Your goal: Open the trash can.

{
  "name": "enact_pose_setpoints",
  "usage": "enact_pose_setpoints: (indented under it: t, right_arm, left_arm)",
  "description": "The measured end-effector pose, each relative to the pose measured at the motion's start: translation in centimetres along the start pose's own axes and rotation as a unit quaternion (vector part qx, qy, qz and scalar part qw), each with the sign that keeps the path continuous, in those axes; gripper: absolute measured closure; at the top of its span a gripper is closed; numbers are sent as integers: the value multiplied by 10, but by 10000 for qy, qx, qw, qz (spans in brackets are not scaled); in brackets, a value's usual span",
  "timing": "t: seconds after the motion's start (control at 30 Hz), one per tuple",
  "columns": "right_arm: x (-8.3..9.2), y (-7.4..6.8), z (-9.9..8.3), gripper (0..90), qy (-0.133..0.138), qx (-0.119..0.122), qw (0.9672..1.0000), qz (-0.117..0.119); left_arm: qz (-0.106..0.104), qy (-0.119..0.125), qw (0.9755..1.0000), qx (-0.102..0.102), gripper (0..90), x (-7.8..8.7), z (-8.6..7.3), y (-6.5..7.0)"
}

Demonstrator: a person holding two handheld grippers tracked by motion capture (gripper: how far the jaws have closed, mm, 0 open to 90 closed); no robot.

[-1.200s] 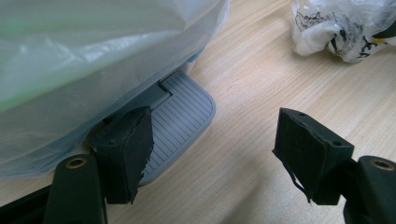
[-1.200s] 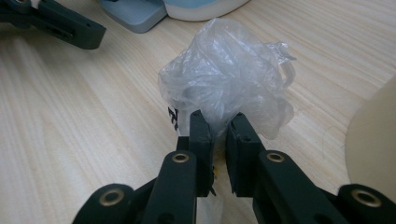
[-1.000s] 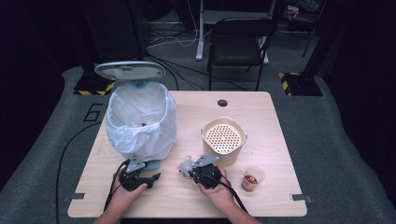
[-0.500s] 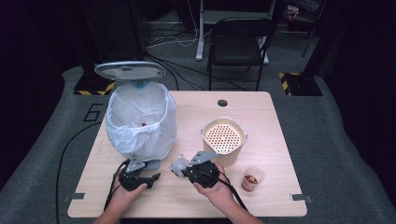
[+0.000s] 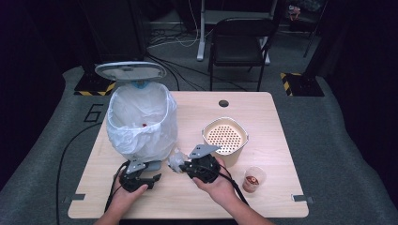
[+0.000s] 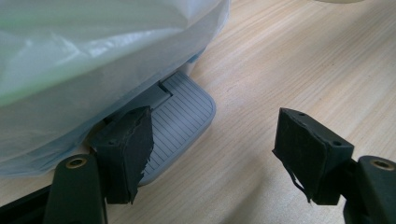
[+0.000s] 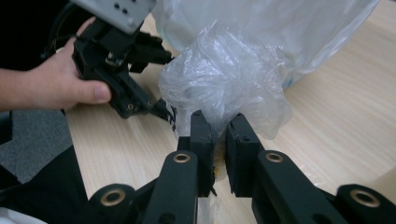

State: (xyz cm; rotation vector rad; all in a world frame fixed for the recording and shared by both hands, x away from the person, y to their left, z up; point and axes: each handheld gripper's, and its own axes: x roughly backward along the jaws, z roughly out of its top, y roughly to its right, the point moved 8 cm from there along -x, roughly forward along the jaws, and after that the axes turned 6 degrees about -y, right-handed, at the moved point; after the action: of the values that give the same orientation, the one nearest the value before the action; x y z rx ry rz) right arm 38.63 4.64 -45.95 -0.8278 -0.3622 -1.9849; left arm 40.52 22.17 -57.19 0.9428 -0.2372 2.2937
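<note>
A pale wooden table (image 5: 263,112) stands on grey carpet in a dark room, with a black chair (image 5: 239,44) behind it and cables trailing over the floor. A round cable hole (image 5: 223,103) sits near the table's far edge.

On the table's left stands a bin (image 5: 141,119) lined with a white plastic bag, its lid (image 5: 130,71) raised. Its grey foot pedal (image 6: 182,116) rests on the wood. To the right of the bin stands a cream tub (image 5: 225,138) with a perforated insert, and nearer the front edge a small clear cup (image 5: 254,178) with something brown inside.

The right gripper (image 7: 218,128) holds a crumpled wad of clear plastic (image 7: 224,84); its fingers are clamped tight on the wad's lower end. In the high view the wad (image 5: 177,160) hangs above the table between the two grippers, just in front of the bin.

The left gripper (image 6: 210,154) lies low by the bin's base, its fingers spread wide with nothing between them, one finger (image 6: 126,144) over the pedal's edge.
</note>
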Motion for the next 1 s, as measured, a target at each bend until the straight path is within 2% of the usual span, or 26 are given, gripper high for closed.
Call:
enact_pose_setpoints:
  t: [0.07,0.13,0.27,0.63,0.73,0.8,1.0]
  right_arm:
    - [7,2,9,831,87,-28,9999,-57]
    - [10,6,14,831,91,71,9999,-95]
    - [15,10,23,831,135,-19,9998,-109]
    - [26,19,46,829,299,-33,9994,-194]
    - [31,23,53,829,342,-11,9991,-236]
    - [34,25,57,828,380,-94,9989,-241]
    - [38,27,66,828,386,-131,9989,-237]
  left_arm:
    - [-7,-8,10000,20,280,0,0,0]
    - [-30,-16,10000,16,280,0,0,-1]
    - [-41,-10,10000,27,280,0,0,-1]
    - [-83,-1,10000,7,281,1,0,-1]
    - [-137,45,9999,83,281,0,2,-3]
    - [-136,117,9997,166,281,-1,3,-2]
    - [-113,84,9999,88,280,-1,2,-3]
